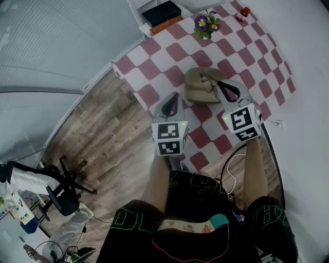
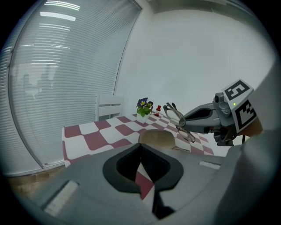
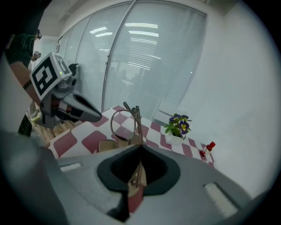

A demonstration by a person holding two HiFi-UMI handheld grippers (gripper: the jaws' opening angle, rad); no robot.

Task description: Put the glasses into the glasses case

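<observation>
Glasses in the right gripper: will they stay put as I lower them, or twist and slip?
Likely light but apt to pivot: the right gripper pinches the glasses only by their thin folded temples. The wire frame probably bends under hard squeezing.

Head view:
- Closed white blinds (image 1: 51, 41) are filling the upper left. Strips of light are showing bright on them in both gripper views.
- Brown plank floor (image 1: 103, 138) is running diagonally through the middle.
- A table under a red-and-white checked cloth (image 1: 175, 51) is sitting upper centre, beside a plain white wall (image 1: 308, 77) that is taking up the right side.
- Potted purple flowers (image 1: 205, 23) are standing near the table's top edge.
- A dark box (image 1: 161, 13) is lying at top centre.
- A black office chair (image 1: 64, 195) is standing lower left.
</observation>
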